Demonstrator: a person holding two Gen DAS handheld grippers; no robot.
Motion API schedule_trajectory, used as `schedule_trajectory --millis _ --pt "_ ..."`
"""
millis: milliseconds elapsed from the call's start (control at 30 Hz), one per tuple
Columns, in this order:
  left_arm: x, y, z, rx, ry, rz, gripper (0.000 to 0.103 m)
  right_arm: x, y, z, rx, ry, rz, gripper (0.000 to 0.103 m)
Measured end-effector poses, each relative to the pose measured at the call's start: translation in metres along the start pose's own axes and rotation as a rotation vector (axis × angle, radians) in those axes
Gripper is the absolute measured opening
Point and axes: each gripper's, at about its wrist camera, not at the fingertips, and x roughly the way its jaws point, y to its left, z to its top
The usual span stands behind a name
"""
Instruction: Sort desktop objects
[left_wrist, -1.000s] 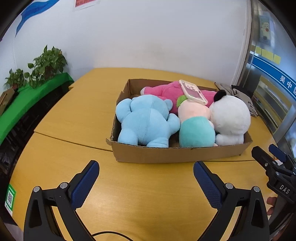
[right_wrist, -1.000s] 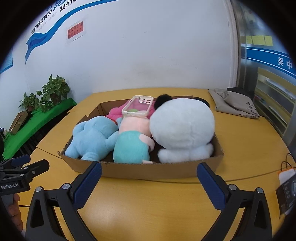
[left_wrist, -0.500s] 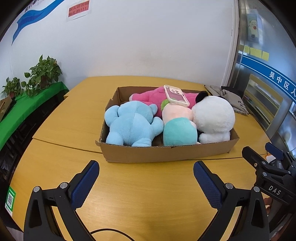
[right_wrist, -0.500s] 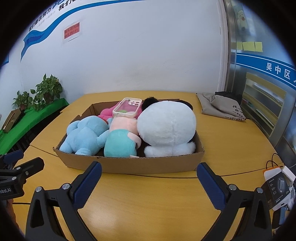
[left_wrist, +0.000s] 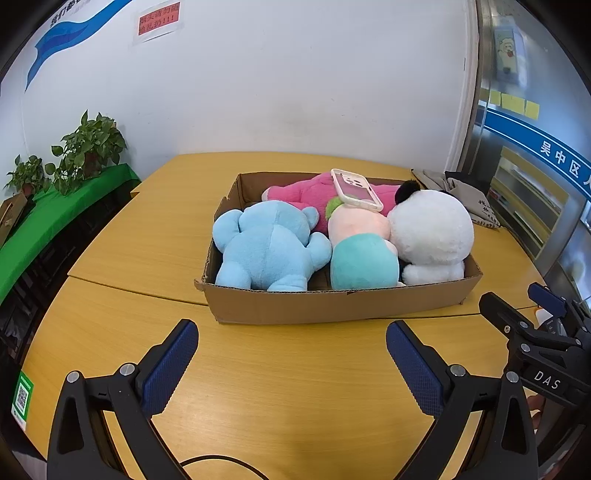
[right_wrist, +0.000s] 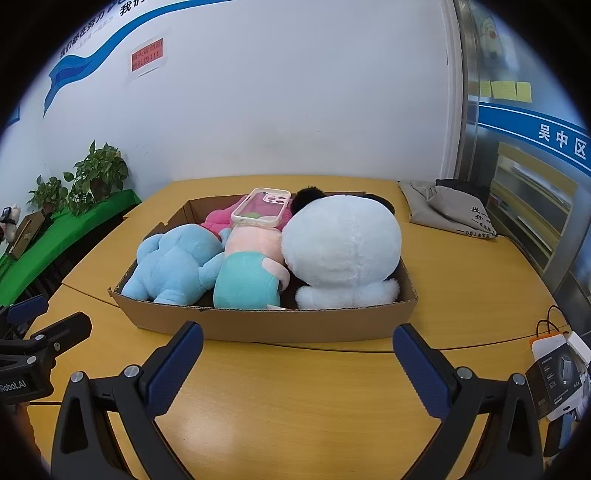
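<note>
Office: wall notice (left_wrist: 159, 19), glass door (left_wrist: 532, 155), table (left_wrist: 295, 387).

- Corrugated matt brown card: box (left_wrist: 332, 306).
- Fuzzy plush cloth: blue bear (left_wrist: 267, 251), white panda (right_wrist: 343, 245).
- Glossy yellow wood-look laminate: table (left_wrist: 295, 387).
- Textured blue rubbery pads (right_wrist: 173, 363).

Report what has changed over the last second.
Both grippers, left and right, backed away from the cardboard box and stay open and empty. The plush toys and the phone case on top lie as before.
</note>
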Motion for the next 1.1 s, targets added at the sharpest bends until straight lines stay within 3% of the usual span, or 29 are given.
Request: schedule_trajectory --millis 367,833,1100 --pt "0.002 0.000 -0.002 0.002 0.008 0.009 0.103 0.000 0.003 -0.003 -0.008 0.011 0.000 0.103" --pt "0.007 -0.017 -0.005 0.033 0.036 -0.072 0.103 0.004 -0.006 -0.007 0.004 0.026 -0.014 0.103" --pt "0.008 -0.024 -0.008 0.052 0.037 -0.023 0.103 0.004 -0.010 -0.007 0.010 0.026 -0.020 0.103"
